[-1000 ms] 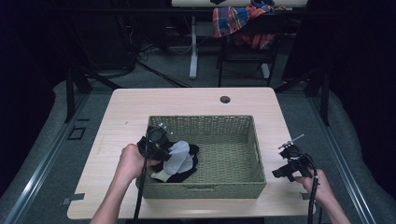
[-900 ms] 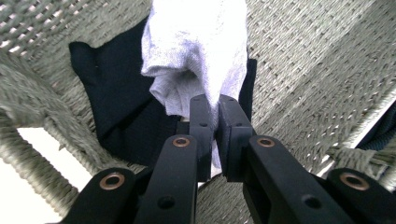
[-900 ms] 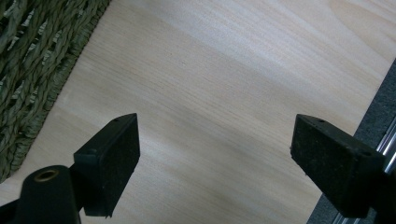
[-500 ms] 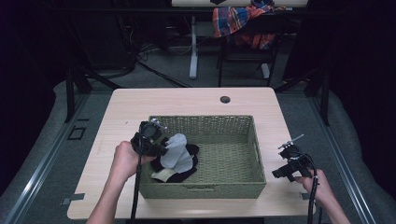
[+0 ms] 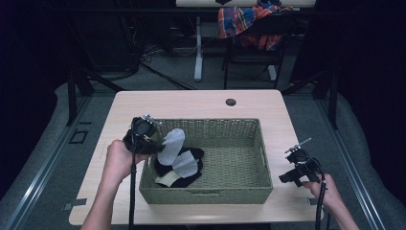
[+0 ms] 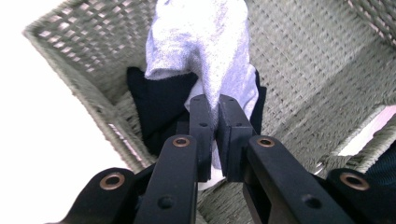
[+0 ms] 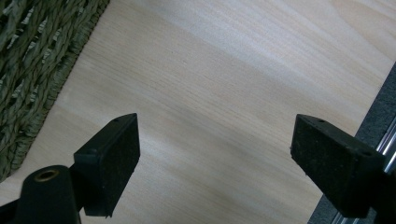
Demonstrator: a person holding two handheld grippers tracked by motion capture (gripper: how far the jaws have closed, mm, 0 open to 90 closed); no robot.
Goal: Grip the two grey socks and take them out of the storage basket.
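Note:
A green woven basket [image 5: 261,148] stands in the middle of the wooden table. My left gripper [image 5: 152,143] is above the basket's left rim, shut on a light grey sock [image 5: 171,146] that hangs from its jaws over the basket. In the left gripper view the sock [image 6: 205,51] is pinched between the two pads at the gripper [image 6: 218,112]. Dark socks [image 5: 184,167] and another pale sock [image 5: 184,165] lie in the basket's left part. My right gripper [image 5: 291,176] rests low over the table to the right of the basket, open, with bare wood between its jaws [image 7: 215,140].
A small round dark hole cover [image 5: 231,102] sits near the table's far edge. The basket's right half [image 5: 234,158] holds nothing. The basket wall [image 7: 32,56] lies just left of the right gripper. A chair with plaid cloth [image 5: 249,21] stands behind the table.
My left gripper has risen and drawn back toward the basket's left rim, lifting the grey sock out of the pile. The right gripper has stayed in place.

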